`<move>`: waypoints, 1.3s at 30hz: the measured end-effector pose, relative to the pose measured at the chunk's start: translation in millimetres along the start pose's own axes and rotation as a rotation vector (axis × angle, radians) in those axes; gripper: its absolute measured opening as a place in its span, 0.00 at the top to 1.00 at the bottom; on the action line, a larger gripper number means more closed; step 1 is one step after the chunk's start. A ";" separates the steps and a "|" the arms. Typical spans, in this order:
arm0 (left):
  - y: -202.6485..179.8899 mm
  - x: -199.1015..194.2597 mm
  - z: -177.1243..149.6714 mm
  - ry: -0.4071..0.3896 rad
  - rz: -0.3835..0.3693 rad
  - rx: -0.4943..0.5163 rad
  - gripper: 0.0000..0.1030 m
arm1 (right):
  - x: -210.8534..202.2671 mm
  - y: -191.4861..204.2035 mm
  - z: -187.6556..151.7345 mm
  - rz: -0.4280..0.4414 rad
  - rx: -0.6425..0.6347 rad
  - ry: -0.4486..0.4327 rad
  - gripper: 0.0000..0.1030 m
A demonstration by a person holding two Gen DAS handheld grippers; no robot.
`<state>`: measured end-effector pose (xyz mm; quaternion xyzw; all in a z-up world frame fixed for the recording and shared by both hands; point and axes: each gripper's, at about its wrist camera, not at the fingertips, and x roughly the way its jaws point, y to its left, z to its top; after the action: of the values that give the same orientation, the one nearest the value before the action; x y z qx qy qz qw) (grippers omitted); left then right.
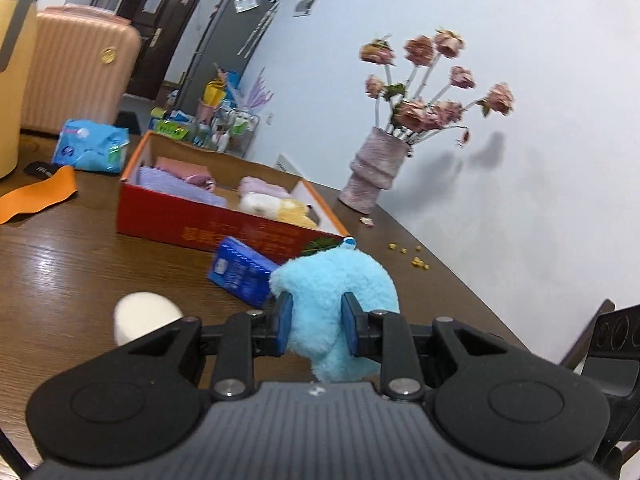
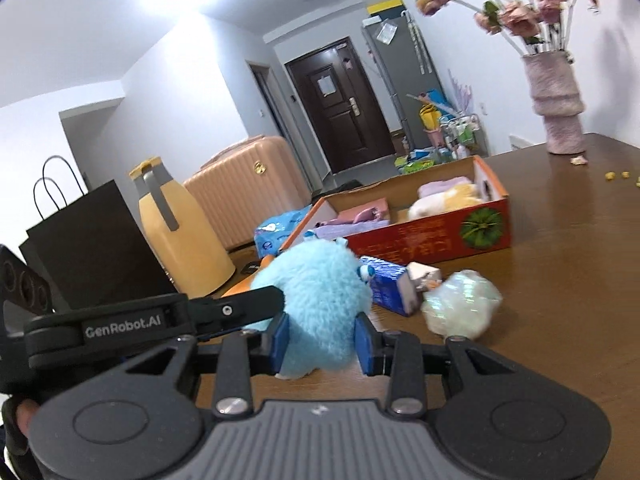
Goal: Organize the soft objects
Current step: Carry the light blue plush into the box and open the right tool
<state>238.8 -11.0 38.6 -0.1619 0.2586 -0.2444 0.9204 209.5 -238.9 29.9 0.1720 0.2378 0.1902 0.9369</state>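
Note:
A fluffy light-blue plush toy (image 1: 336,300) hangs just above the brown table, held from two sides. My left gripper (image 1: 316,326) is shut on it, blue pads pressed into the fur. My right gripper (image 2: 320,340) is also shut on the plush toy (image 2: 316,292). In the right wrist view the left gripper's black finger (image 2: 248,304) reaches in from the left and touches the toy. Beyond stands an open red cardboard box (image 1: 168,216) holding folded purple and pink cloths (image 1: 180,184) and a yellow-white plush (image 1: 276,206).
A blue packet (image 1: 240,272) lies between the toy and the box (image 2: 432,240). A pale shiny ball (image 2: 460,308) rests on the table. A vase of flowers (image 1: 376,168) is by the wall, with crumbs nearby. An orange cloth (image 1: 36,196), tissue pack (image 1: 92,148), yellow jug (image 2: 180,236) and black bag (image 2: 92,248) sit left.

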 end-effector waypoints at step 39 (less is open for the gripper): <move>165.8 326.7 190.7 0.262 0.205 -0.228 0.70 | 402.8 -129.4 199.3 -0.201 -0.033 0.415 0.83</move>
<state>649.4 -15.3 -6.3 -0.2046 0.4171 -0.1376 0.8747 675.0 -221.0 -11.7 0.0892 0.4379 0.1311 0.8849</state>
